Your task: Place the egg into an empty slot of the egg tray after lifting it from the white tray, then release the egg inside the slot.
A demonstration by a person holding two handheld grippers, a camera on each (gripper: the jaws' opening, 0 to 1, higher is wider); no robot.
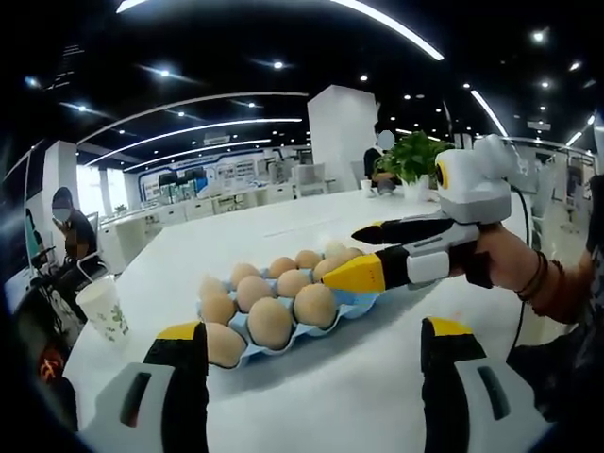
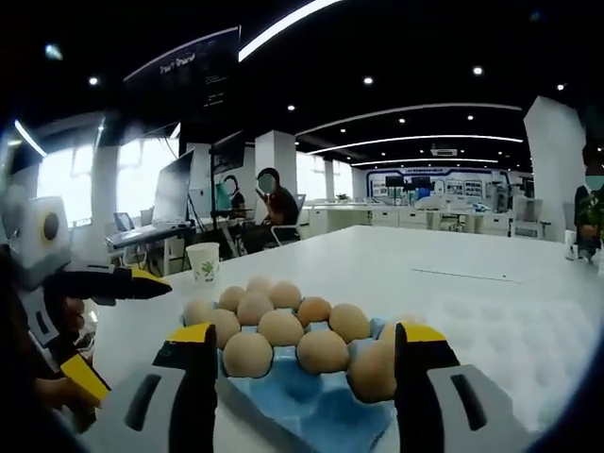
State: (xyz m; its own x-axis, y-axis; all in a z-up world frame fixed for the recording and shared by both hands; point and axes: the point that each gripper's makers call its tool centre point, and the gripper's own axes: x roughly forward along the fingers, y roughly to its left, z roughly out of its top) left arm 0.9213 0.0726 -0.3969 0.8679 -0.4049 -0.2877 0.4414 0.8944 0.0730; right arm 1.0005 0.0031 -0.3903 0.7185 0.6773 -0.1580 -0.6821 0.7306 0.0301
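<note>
The right gripper (image 2: 304, 332) is hovering low over the blue moulded-pulp egg tray (image 2: 283, 411), its yellow-tipped jaws spread wide and clamping nothing. One brown egg (image 2: 373, 370) is sitting inside that gap, hard over toward 3 o'clock, just beside the inner face of the jaw there. I cannot tell whether the two are touching. Its long axis is standing nearly upright, so it looks to be settling into a slot rather than hanging in a grip. Bare blue cells are lying at 6 o'clock, nearest the camera, with the other brown eggs (image 2: 280, 327) filling the rows toward 12 o'clock.

The left gripper (image 1: 311, 330) is waiting back from the tray's near edge, jaws parted and empty, with the tray at its 12 o'clock. The right one is plainly the nearer, reaching in from 3 o'clock in the left gripper view. I am not making out any white tray.

On the white tabletop (image 2: 453, 283), a white paper cup (image 2: 203, 261) is carrying a green print too small to read. The pale lettering on the dark hanging sign (image 2: 189, 66) is also beyond reading.
</note>
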